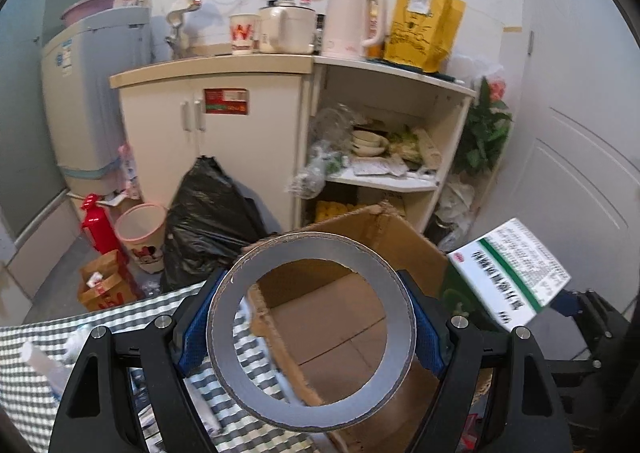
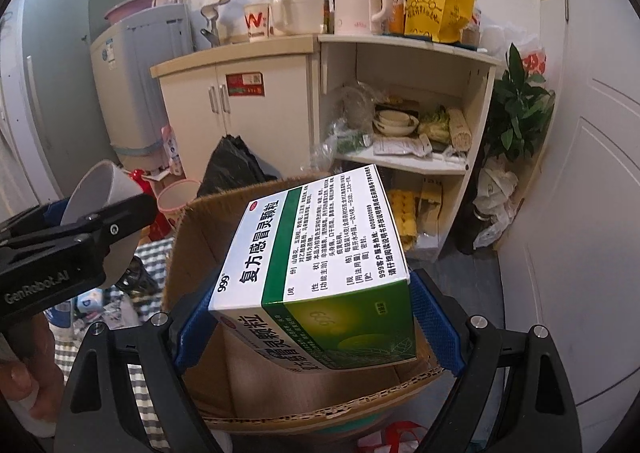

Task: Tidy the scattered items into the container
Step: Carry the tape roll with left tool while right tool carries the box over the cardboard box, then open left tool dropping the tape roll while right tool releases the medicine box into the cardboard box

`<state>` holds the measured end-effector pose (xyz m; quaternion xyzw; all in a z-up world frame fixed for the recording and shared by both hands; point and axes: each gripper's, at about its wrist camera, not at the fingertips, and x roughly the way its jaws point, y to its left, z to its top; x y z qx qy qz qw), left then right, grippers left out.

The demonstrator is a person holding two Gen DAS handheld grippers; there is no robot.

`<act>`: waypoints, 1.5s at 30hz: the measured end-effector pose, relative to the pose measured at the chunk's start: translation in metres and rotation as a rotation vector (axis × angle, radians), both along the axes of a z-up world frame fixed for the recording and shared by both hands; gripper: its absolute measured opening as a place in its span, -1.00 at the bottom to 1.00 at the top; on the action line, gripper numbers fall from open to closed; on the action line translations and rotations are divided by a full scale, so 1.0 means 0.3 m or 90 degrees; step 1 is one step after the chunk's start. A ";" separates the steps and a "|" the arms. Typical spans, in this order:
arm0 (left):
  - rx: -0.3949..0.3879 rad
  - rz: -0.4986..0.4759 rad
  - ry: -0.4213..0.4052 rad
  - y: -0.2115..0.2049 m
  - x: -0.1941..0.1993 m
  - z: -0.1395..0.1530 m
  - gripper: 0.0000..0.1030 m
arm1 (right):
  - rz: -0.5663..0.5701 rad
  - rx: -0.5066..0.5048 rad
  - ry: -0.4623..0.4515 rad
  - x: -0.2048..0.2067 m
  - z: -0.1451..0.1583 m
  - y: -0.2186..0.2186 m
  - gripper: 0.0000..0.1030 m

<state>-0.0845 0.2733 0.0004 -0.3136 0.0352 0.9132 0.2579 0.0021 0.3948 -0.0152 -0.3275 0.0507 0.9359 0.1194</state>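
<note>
My left gripper is shut on a grey roll of tape, held upright over the near edge of the open cardboard box. The tape's hole frames the box's inside. My right gripper is shut on a white and green medicine box, held above the cardboard box. That medicine box shows at the right in the left wrist view. From the right wrist, the left gripper with the tape roll appears at the left.
A checked tablecloth under the box carries several loose items, among them a white tube. Behind stand a cream cabinet, open shelves, a black rubbish bag, a pink bin and a washing machine. A hand shows low left.
</note>
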 end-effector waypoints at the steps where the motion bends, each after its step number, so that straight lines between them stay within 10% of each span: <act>1: 0.003 -0.007 -0.001 0.009 -0.005 -0.006 0.61 | -0.001 0.001 -0.005 -0.005 -0.010 0.005 0.73; 45: -0.040 -0.109 -0.083 0.224 -0.124 -0.193 0.79 | 0.026 -0.029 -0.135 -0.116 -0.230 0.031 0.75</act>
